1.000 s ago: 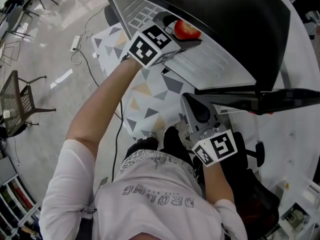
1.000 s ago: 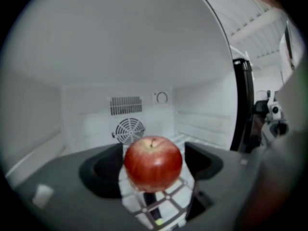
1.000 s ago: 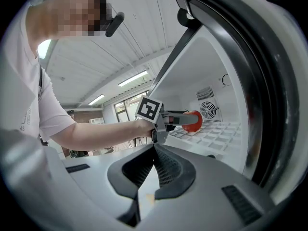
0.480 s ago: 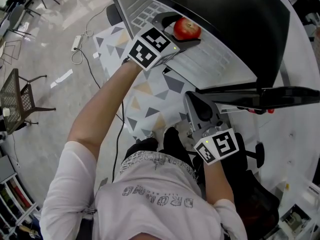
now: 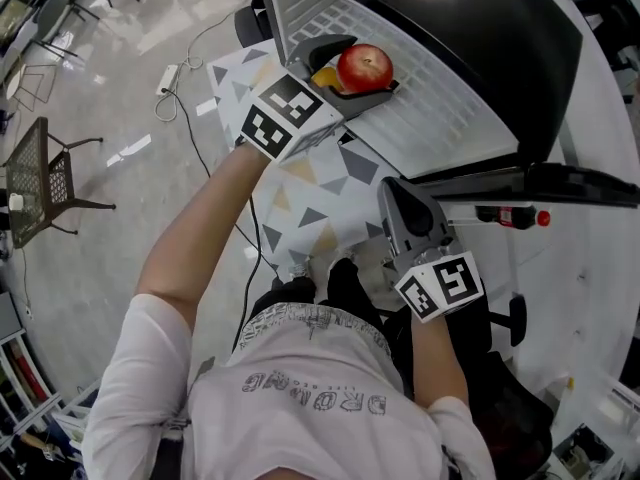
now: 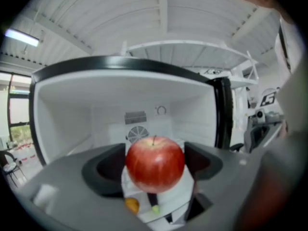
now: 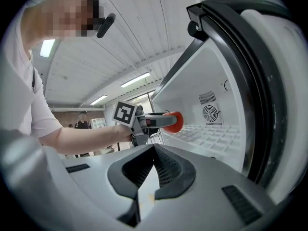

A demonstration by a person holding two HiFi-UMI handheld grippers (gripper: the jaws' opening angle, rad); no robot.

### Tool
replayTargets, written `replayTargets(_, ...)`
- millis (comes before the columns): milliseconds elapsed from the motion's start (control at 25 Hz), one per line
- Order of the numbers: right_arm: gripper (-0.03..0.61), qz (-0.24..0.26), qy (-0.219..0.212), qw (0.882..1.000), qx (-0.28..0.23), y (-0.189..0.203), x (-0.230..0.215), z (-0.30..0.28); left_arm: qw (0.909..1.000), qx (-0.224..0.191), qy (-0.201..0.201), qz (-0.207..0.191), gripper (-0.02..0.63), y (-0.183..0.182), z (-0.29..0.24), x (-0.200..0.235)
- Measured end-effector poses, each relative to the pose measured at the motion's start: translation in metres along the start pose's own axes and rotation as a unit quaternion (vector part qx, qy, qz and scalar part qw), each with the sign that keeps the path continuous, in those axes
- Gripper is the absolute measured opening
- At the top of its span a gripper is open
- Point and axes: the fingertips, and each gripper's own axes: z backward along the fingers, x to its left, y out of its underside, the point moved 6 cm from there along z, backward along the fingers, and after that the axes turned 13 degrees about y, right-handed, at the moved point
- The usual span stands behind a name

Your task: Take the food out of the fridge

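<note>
Left gripper (image 5: 350, 71) jaws clamped on apple (image 6: 155, 163), held at fridge (image 5: 470, 28) opening, above front of wire shelf (image 5: 435, 118). Right gripper (image 7: 153, 167) jaws pressed together, empty, well apart from apple.

The left gripper (image 5: 352, 74) and apple (image 5: 363, 67) are filling the middle of the fridge (image 6: 57, 114) mouth, leaving the shelf (image 5: 440, 118) lying open on both sides. The open door (image 5: 560, 183) is standing just beside the right gripper (image 5: 395, 196), walling off its right.
</note>
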Motion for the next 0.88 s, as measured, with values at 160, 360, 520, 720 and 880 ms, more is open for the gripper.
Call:
replayTargets(160,-0.002,0.003,-0.004,1.000,-0.005,-0.003,0.004,0.004,0.9998,-0.005,-0.017,-0.004,0.385,-0.002,0.026,-0.013)
replayTargets(360,-0.002,0.009,-0.013,1.000,-0.009,-0.005,0.010,0.009,0.9991,-0.013,-0.041,-0.001,0.385,-0.004,0.058,-0.031)
replayTargets(520,-0.002,0.010,-0.015,1.000,-0.013,-0.007,0.015,0.013,0.9982,-0.031,-0.052,-0.002,0.385,-0.011,0.080,-0.048)
replayTargets(720,-0.002,0.013,-0.014,1.000,-0.018,-0.010,0.018,0.018,0.9970,-0.039,-0.066,-0.005,0.385,-0.012,0.102,-0.068)
replayTargets(880,-0.002,0.014,-0.010,1.000,-0.019,-0.009,0.017,0.021,0.9956,-0.050,-0.079,0.002,0.385,-0.010,0.118,-0.082)
